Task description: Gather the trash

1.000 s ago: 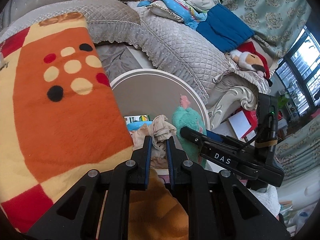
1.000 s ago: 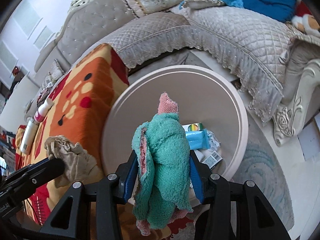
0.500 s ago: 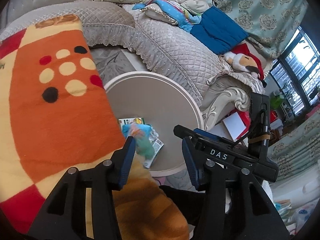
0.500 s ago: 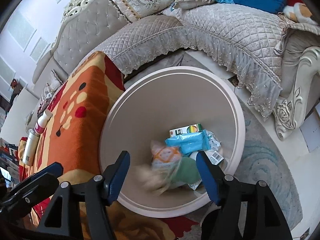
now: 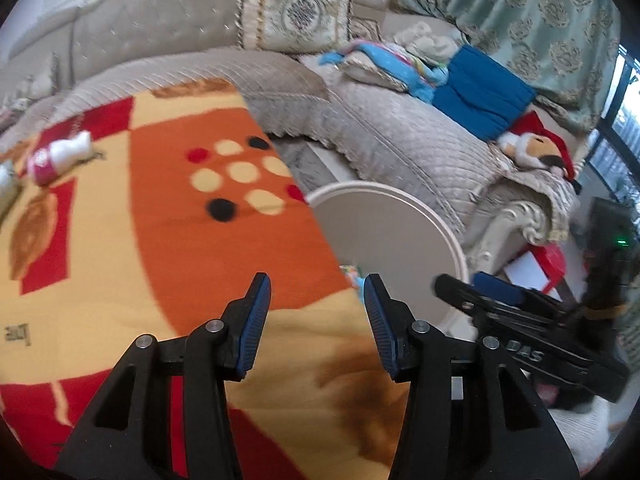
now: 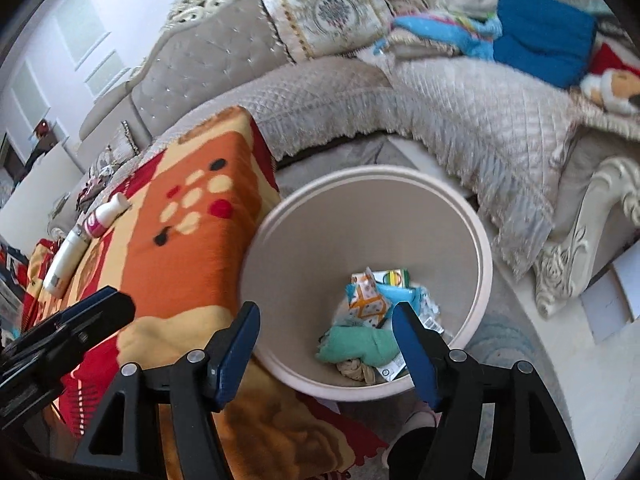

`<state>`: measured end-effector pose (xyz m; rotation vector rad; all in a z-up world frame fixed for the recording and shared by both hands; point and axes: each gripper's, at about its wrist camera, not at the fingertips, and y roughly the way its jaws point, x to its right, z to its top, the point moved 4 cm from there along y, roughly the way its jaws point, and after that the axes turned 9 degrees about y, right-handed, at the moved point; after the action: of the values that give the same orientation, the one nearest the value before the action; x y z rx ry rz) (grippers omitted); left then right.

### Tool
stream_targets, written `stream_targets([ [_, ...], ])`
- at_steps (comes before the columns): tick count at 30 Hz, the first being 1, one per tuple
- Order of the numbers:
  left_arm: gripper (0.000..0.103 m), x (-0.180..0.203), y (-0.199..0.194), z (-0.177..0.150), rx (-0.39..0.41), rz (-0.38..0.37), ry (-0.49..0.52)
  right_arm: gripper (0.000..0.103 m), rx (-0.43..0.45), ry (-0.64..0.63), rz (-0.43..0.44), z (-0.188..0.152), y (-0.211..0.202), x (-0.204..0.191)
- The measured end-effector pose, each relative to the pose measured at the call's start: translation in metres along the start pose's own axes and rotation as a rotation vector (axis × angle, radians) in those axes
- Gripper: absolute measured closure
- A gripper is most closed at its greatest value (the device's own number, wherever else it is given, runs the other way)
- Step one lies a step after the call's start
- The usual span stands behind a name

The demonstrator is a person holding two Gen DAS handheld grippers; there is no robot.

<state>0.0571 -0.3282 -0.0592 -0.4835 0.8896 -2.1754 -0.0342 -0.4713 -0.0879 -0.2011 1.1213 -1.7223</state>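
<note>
Nearest the cameras, both tools are being held spread with nothing between the pads. The left gripper, pinched on a tan crumpled rag a second ago, is being shown with its jaws parted over the orange blanket; the right gripper, clamped a second ago on a teal cloth, is likewise being shown apart above the bin. Both sets of jaws have just been opening, and no thing is being carried by either.

Just beyond the right gripper's pads, the teal cloth and the tan rag are being seen lying at the bottom of the bin, touching each other, beside a blue packet and a patterned carton.

That trash is being revealed by the right wrist view only; in the left view the bin's interior is mostly being hidden behind the blanket edge. Farther off on the blanket, a pink-and-white bottle is being shown lying down, with the quilted sofa behind.
</note>
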Motion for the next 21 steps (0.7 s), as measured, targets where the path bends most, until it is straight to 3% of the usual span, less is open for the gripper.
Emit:
stream_targets([
  [7, 0.056, -0.014, -0.024, -0.007, 0.055, 0.043, 0.011, 0.030, 0.091, -0.028, -0.014, -0.005, -0.032, -0.022],
  [9, 0.039, -0.015, -0.034, -0.009, 0.077, 0.043, 0.012, 0.029, 0.111, -0.037, -0.018, -0.006, -0.039, -0.027],
  [11, 0.032, -0.016, -0.045, -0.011, 0.109, 0.041, 0.008, 0.029, 0.136, -0.050, -0.024, -0.008, -0.046, -0.035],
  [21, 0.030, -0.021, -0.087, -0.022, 0.207, 0.076, -0.004, 0.021, 0.261, -0.108, -0.039, -0.022, -0.085, -0.062],
])
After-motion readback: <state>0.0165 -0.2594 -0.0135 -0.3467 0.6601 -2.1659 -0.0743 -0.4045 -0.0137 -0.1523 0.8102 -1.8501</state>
